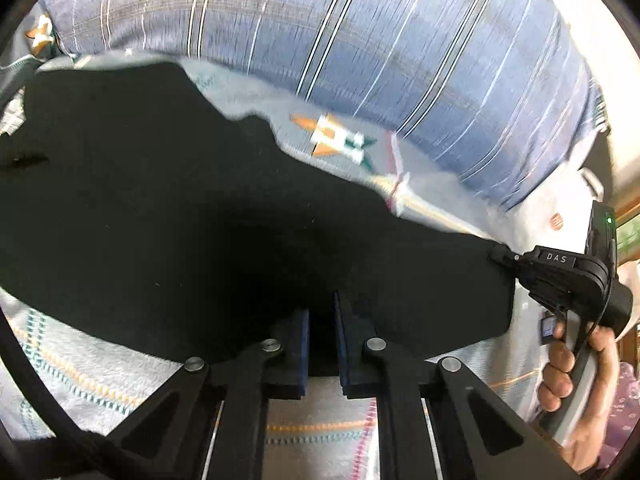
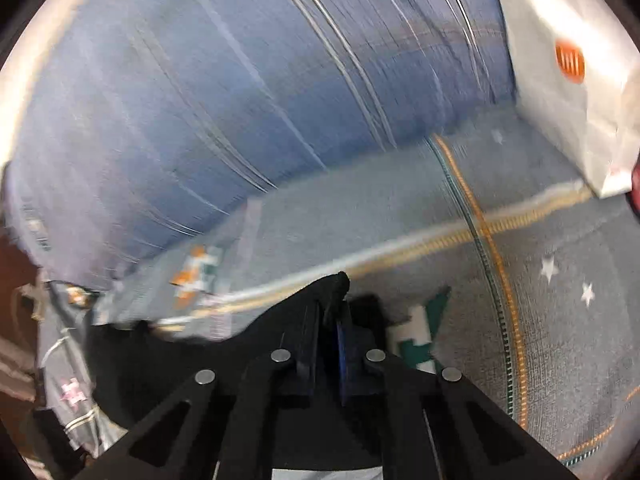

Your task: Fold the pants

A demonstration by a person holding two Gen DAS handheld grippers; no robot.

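The black pants (image 1: 200,220) are held stretched out above a grey patterned bedspread (image 1: 340,140). My left gripper (image 1: 322,312) is shut on the near edge of the pants. My right gripper (image 1: 504,258) shows in the left wrist view at the pants' right corner, shut on it. In the right wrist view the right gripper (image 2: 329,312) pinches a fold of the black pants (image 2: 200,352), which hang off to the left. Both views are blurred by motion.
A large blue striped pillow (image 1: 360,40) lies across the back of the bed, also in the right wrist view (image 2: 200,100). A white bag with an orange logo (image 2: 568,60) stands at the far right. The person's hand (image 1: 576,380) holds the right gripper.
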